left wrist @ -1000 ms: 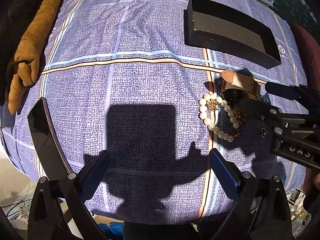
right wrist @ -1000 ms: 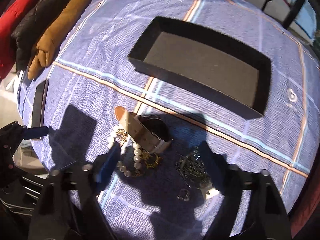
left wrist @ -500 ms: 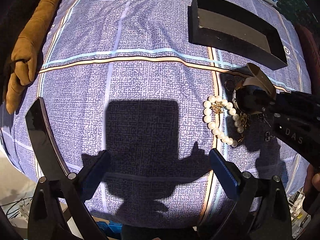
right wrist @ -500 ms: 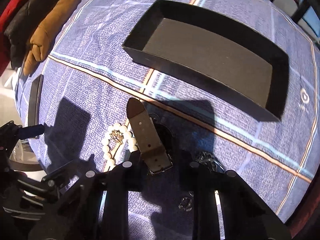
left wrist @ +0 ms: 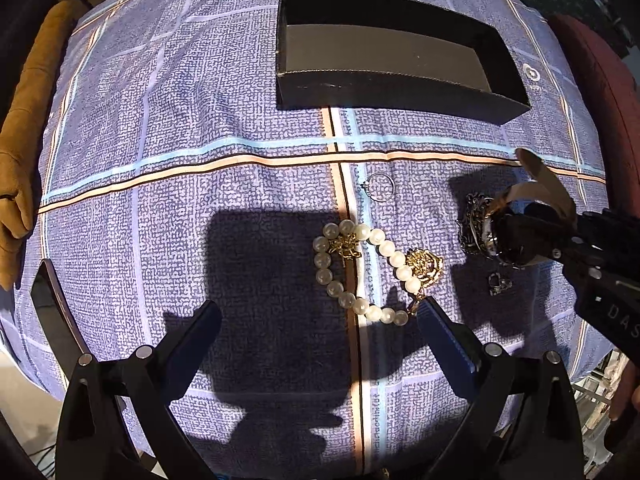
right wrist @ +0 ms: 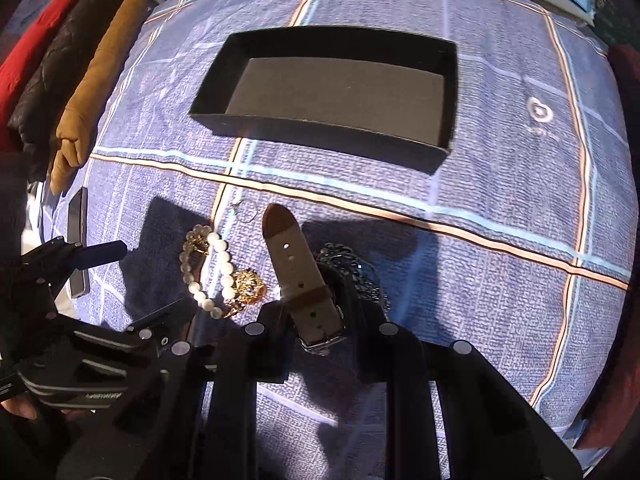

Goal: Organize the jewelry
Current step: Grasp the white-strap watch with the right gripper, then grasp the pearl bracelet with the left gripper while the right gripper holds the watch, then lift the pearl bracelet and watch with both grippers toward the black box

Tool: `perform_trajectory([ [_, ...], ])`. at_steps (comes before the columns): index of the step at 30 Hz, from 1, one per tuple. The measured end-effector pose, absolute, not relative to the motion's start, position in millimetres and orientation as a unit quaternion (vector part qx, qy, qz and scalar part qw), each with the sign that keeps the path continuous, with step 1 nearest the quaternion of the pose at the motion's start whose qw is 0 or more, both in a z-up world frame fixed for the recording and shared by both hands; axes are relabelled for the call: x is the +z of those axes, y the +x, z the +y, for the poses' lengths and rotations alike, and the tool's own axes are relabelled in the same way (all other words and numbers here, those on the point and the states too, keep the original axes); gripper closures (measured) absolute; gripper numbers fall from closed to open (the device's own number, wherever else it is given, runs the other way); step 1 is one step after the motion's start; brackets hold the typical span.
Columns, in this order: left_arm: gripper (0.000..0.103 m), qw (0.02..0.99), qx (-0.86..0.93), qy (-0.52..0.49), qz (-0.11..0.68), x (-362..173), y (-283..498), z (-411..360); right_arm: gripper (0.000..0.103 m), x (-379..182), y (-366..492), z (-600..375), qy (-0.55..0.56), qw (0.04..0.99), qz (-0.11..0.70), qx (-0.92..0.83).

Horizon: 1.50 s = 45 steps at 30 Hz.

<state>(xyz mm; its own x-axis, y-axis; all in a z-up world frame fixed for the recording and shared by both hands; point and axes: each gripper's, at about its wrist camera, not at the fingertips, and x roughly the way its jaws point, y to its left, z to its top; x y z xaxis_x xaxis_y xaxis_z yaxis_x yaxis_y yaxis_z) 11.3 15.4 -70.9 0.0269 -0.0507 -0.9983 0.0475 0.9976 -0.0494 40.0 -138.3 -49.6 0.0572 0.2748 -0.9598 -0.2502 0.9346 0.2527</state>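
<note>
I am working over a blue plaid cloth (left wrist: 200,120) lying in hard sunlight. Folded garments, tan (right wrist: 96,80), black and red, are lying along its left edge.

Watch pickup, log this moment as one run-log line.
right gripper: shut on watch | left gripper: open, near pearl bracelet | black box: holds nothing | ring: on cloth

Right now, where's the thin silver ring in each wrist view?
Left wrist: thin silver ring just right of centre, beyond the white pearl bracelet.
Right wrist: ring left of centre, left of the brown leather watch strap tip.
Shared landmark: open black rectangular box beyond it.
</note>
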Motion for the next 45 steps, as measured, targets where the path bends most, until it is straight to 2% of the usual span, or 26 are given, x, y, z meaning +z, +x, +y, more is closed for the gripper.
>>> perform_trajectory([
  [8,0.011,0.703,-0.046,0.005,0.709,-111,35,11,0.084,-49,36,-146,0.015,0.73,0.66,0.179],
  [11,0.022,0.714,-0.041,0.047,0.697,-119,29,-1,0.084,-51,35,-148,0.02,0.729,0.661,0.177],
  [14,0.047,0.724,-0.046,0.05,0.687,-117,36,-27,0.084,-53,35,-149,0.022,0.728,0.662,0.176],
  [16,0.084,0.727,-0.06,0.052,0.682,-104,50,-46,0.083,-52,35,-150,0.031,0.728,0.662,0.175],
  [18,0.094,0.727,-0.074,0.033,0.681,-95,57,-55,0.083,-48,35,-153,0.034,0.732,0.658,0.172],
  [25,0.094,0.745,-0.091,-0.016,0.66,-61,63,-64,0.083,-50,38,-177,0.06,0.736,0.658,0.148],
  [26,0.094,0.75,-0.093,-0.02,0.655,-57,63,-64,0.079,-53,38,-180,0.066,0.734,0.66,0.142],
  [28,0.094,0.757,-0.096,-0.032,0.645,-43,62,-68,0.062,-55,39,-188,0.084,0.733,0.662,0.132],
  [29,0.094,0.761,-0.097,-0.039,0.64,-36,63,-69,0.05,-54,39,-190,0.092,0.735,0.659,0.128],
  [30,0.094,0.764,-0.097,-0.043,0.636,-32,62,-67,0.045,-53,39,-189,0.097,0.737,0.656,0.131],
  [32,0.094,0.769,-0.098,-0.049,0.63,-35,57,-45,0.044,-47,41,-182,0.091,0.743,0.649,0.136],
  [34,0.094,0.769,-0.094,-0.055,0.63,-32,58,-40,0.038,-44,44,-171,0.085,0.747,0.645,0.138],
  [35,0.094,0.77,-0.092,-0.06,0.629,-34,50,-34,0.03,-45,47,-164,0.08,0.747,0.646,0.137],
  [37,0.094,0.771,-0.091,-0.068,0.627,-28,49,-31,0.03,-52,54,-150,0.067,0.744,0.652,0.129],
  [38,0.094,0.772,-0.089,-0.066,0.626,-26,50,-33,0.03,-59,59,-143,0.055,0.744,0.655,0.121],
  [40,0.094,0.773,-0.09,-0.064,0.625,-21,48,-22,0.046,-72,67,-136,0.038,0.738,0.665,0.104],
  [41,0.094,0.773,-0.089,-0.063,0.625,-20,48,-24,0.07,-78,71,-136,0.043,0.732,0.673,0.099],
  [43,0.094,0.773,-0.091,-0.063,0.625,-15,43,-15,0.077,-79,75,-140,0.058,0.731,0.673,0.098],
  [44,0.094,0.772,-0.092,-0.063,0.625,-16,43,-16,0.085,-78,76,-141,0.062,0.73,0.672,0.105],
  [45,0.094,0.772,-0.094,-0.062,0.625,-14,39,-13,0.088,-75,76,-142,0.06,0.731,0.671,0.109],
])
